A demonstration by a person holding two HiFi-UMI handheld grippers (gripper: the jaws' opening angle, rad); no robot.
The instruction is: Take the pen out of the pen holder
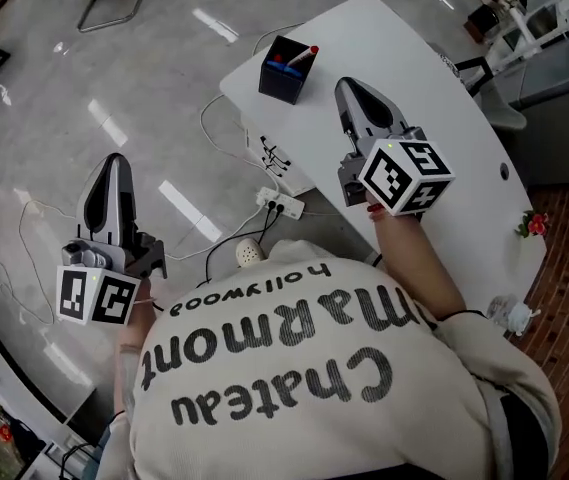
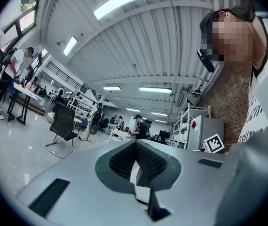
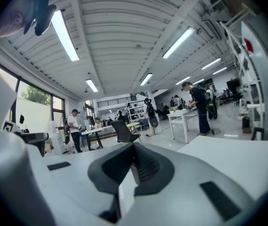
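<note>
Grippers: two, one in each hand
Left gripper [image 1: 114,166]: closed, empty, over the floor [image 1: 154,78]
Right gripper [image 1: 351,92]: closed, empty, over the desk [image 1: 419,83]
Pen holder [image 1: 283,78]: one dark box on the desk, near the right gripper
Pen [image 1: 304,56]: one red-tipped, standing in the pen holder

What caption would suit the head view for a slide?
Right gripper, shut, over the white table near the pen holder, pen inside; left gripper over the floor.

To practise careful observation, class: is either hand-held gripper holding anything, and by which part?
Nothing is held. The left gripper and right gripper are both shut and empty; the red-tipped pen stands in the dark blue square pen holder.
</note>
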